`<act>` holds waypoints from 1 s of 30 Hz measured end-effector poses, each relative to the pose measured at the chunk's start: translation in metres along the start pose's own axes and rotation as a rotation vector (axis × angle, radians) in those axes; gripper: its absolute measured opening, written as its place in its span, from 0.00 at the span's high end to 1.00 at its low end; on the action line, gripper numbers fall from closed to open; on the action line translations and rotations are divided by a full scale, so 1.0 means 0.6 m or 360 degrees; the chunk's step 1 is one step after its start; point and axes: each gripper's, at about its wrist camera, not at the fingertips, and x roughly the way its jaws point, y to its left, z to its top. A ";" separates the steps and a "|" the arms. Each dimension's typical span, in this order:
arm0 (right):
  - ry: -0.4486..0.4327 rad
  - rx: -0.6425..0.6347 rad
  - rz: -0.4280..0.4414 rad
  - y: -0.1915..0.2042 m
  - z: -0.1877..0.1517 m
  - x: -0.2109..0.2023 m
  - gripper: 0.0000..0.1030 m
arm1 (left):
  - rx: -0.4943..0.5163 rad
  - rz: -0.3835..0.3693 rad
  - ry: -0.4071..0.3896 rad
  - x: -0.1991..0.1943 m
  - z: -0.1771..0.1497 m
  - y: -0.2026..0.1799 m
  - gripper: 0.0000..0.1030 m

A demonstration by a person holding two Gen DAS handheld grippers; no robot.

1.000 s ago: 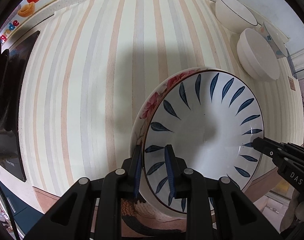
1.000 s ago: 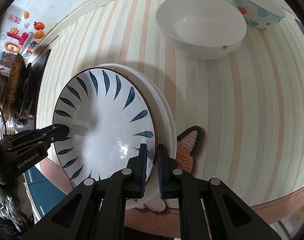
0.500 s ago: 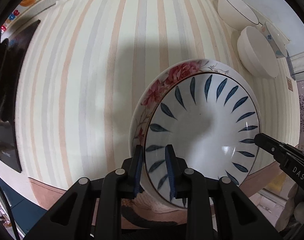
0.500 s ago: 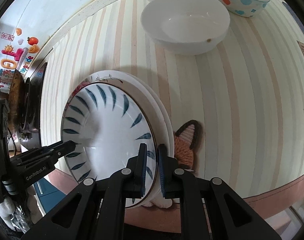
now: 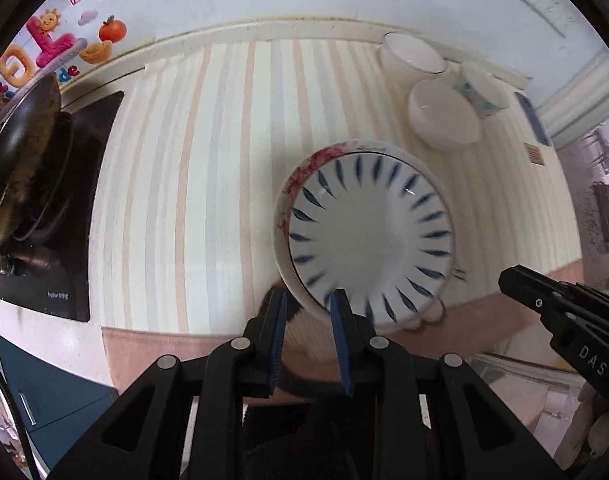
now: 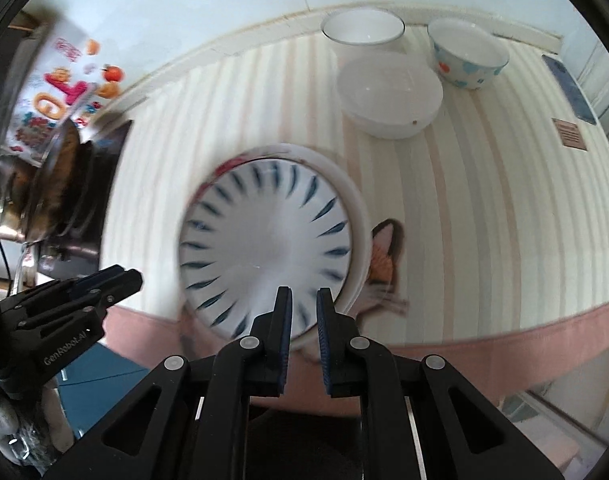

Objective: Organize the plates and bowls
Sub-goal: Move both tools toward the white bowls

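With both claws clear of the stack, the blue-leaf plate (image 5: 370, 236) sits nested on the floral plate (image 5: 304, 168), which peeks out on the far-left side, both on the striped mat (image 5: 192, 184) close to its near edge. A fox-shaped trivet (image 6: 386, 256) pokes out from under the stack on the right.

Left gripper (image 5: 309, 320): fingers spread, nothing between them; the plate rim shows behind the right fingertip, contact unclear. Right gripper (image 6: 304, 312): fingers parted by a narrow gap, not pinching anything; the near rim of the stack is in line with them, though blur hides whether they touch.

Three bowls sit at the far right of the mat: a dark-rimmed bowl (image 6: 362, 30) farthest, a wide white bowl (image 6: 390, 96) nearer, a dotted bowl (image 6: 468, 56) to the right. They look unstacked, so bowl sorting seems still to do.

Risks, as judgement:
- Stack is near the counter's near edge and partly on the trivet, so it may sit uneven; a bump from either fingertip could tip or slide it off.
- Top plate is off-centre on the floral one; a nudge could make it skate, glazed on glazed.
- A reach to the bowls passes over the plates, so a low wrist could clip the rim.
- Bowls are close together; a wide-open claw on one may knock its neighbour. Smooth curved walls could slip from a two-finger pinch.
- Pan on the stove (image 5: 28, 160) at left is well apart, low concern.
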 end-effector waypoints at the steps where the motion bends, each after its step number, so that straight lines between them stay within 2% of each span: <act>1: -0.0012 0.0004 0.0010 0.004 -0.007 -0.012 0.86 | 0.0003 -0.0016 -0.0009 -0.015 -0.011 0.000 0.80; 8: -0.0124 -0.0001 0.0042 0.047 -0.079 -0.124 0.86 | 0.0017 -0.0095 -0.0043 -0.086 -0.036 -0.003 0.80; 17: -0.0139 -0.0055 0.0099 0.066 -0.108 -0.170 0.86 | 0.0021 -0.0114 -0.0101 -0.128 -0.043 -0.028 0.80; 20: -0.0146 -0.0082 0.0121 0.060 -0.098 -0.168 0.84 | -0.0016 -0.0098 -0.0121 -0.125 -0.026 -0.036 0.75; 21: -0.0147 -0.0083 0.0133 0.052 -0.091 -0.165 0.76 | -0.0038 -0.0094 -0.0119 -0.118 -0.016 -0.041 0.74; 22: -0.0143 -0.0073 0.0142 0.042 -0.083 -0.162 0.63 | -0.0055 -0.0092 -0.0120 -0.113 -0.008 -0.045 0.74; 24: -0.0139 -0.0051 0.0183 0.012 -0.062 -0.154 0.55 | -0.0105 -0.0103 -0.0113 -0.092 0.019 -0.057 0.74; 28: -0.0149 -0.0016 0.0196 -0.059 -0.004 -0.132 0.54 | -0.0203 -0.0099 -0.0124 -0.044 0.086 -0.085 0.74; 30: -0.0145 0.0018 0.0193 -0.114 0.044 -0.109 0.54 | -0.0263 -0.0086 -0.0118 -0.014 0.126 -0.101 0.74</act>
